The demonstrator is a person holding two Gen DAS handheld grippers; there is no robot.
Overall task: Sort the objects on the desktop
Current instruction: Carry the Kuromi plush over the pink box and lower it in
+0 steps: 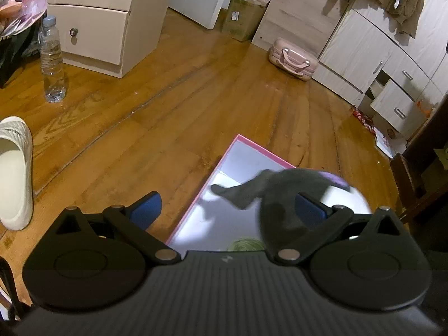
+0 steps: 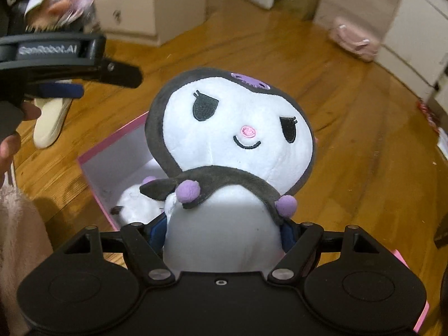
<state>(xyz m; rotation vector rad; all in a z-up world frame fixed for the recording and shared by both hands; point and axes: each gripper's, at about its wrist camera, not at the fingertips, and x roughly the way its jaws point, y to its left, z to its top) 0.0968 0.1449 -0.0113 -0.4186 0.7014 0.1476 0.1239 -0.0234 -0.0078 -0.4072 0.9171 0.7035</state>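
The right gripper (image 2: 222, 231) grips the plush doll (image 2: 232, 140) by its body, above the pink box (image 2: 92, 162). At the doll's 8 o'clock, a white toy (image 2: 134, 204) already lies inside. The left gripper (image 1: 226, 210) hangs released, empty; the doll is not yet dropped in.

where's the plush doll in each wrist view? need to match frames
Left wrist: the plush doll is lower right, blurred, seen from behind over the pink box, in front of the left gripper's right finger.
Right wrist: the doll fills the centre, face toward the camera, body clamped between the right gripper fingers, above the box.
Shared landmark: the pink suitcase on the floor, upper right in both views.
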